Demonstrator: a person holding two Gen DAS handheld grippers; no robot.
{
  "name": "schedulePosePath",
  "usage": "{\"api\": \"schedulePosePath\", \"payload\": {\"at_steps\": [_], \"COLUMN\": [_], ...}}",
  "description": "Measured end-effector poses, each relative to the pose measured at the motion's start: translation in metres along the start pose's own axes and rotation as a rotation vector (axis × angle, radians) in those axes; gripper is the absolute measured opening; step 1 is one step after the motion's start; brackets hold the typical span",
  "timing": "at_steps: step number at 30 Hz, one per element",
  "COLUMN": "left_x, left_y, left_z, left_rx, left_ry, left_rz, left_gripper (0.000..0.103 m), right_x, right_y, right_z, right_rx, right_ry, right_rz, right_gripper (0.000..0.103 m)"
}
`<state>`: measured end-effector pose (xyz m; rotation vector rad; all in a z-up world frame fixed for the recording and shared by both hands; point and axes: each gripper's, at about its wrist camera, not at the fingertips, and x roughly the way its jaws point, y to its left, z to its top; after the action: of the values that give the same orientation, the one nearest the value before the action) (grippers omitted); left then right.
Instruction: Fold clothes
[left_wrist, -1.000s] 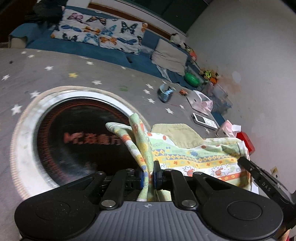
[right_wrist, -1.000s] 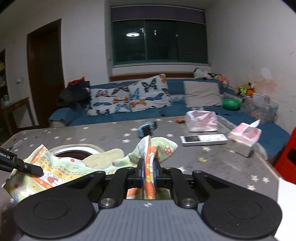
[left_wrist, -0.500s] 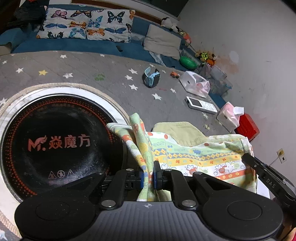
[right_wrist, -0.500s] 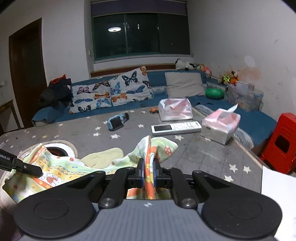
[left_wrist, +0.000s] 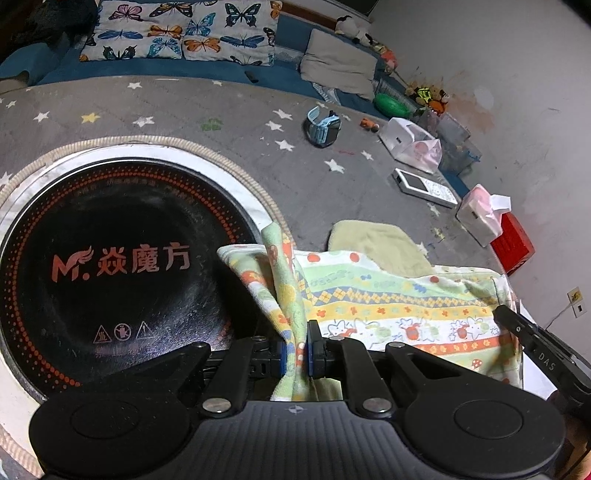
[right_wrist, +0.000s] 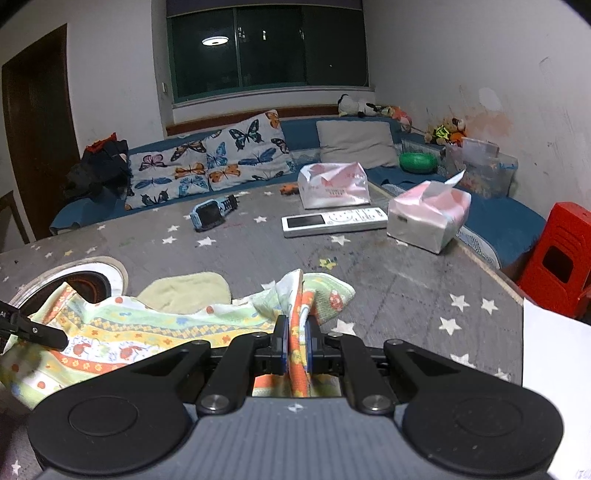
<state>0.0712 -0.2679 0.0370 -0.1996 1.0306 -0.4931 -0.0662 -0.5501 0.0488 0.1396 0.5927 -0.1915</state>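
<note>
A small patterned garment (left_wrist: 399, 310) with green, yellow and orange bands is stretched between my two grippers above the grey star-print table. My left gripper (left_wrist: 295, 350) is shut on its left edge, next to the black round cooktop. My right gripper (right_wrist: 295, 339) is shut on its right edge; the garment (right_wrist: 122, 332) spreads away to the left in that view. A plain beige cloth (left_wrist: 376, 243) lies on the table just beyond the garment; it also shows in the right wrist view (right_wrist: 184, 295). The right gripper's finger (left_wrist: 535, 343) shows at the left wrist view's right edge.
A black round cooktop (left_wrist: 110, 266) is set into the table at the left. Farther back lie a blue watch (right_wrist: 210, 214), a white remote (right_wrist: 332, 221), a tissue pack (right_wrist: 428, 214) and a pink-white bag (right_wrist: 332, 184). A red stool (right_wrist: 557, 258) stands off the table's right side.
Both grippers have kept hold of the garment and both views have tilted down and moved closer to the table. The garment stays stretched between them.
</note>
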Motion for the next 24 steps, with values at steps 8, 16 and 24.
{"api": "schedulePosePath", "payload": {"at_steps": [8, 16, 24], "left_x": [0.003, -0.003, -0.015], "left_y": [0.004, 0.007, 0.013], "left_z": [-0.007, -0.019, -0.016], "left_rx": [0.017, 0.029, 0.033], "left_ry": [0.029, 0.044, 0.012], "left_rz": [-0.011, -0.010, 0.052], "left_gripper": [0.011, 0.019, 0.032], "right_x": [0.005, -0.005, -0.008], "right_y": [-0.003, -0.006, -0.010], "right_z": [-0.011, -0.023, -0.017], "right_rx": [-0.002, -0.003, 0.005], "right_ry": [0.034, 0.064, 0.045], "right_rz": [-0.019, -0.020, -0.054], "right_gripper": [0.008, 0.010, 0.017]}}
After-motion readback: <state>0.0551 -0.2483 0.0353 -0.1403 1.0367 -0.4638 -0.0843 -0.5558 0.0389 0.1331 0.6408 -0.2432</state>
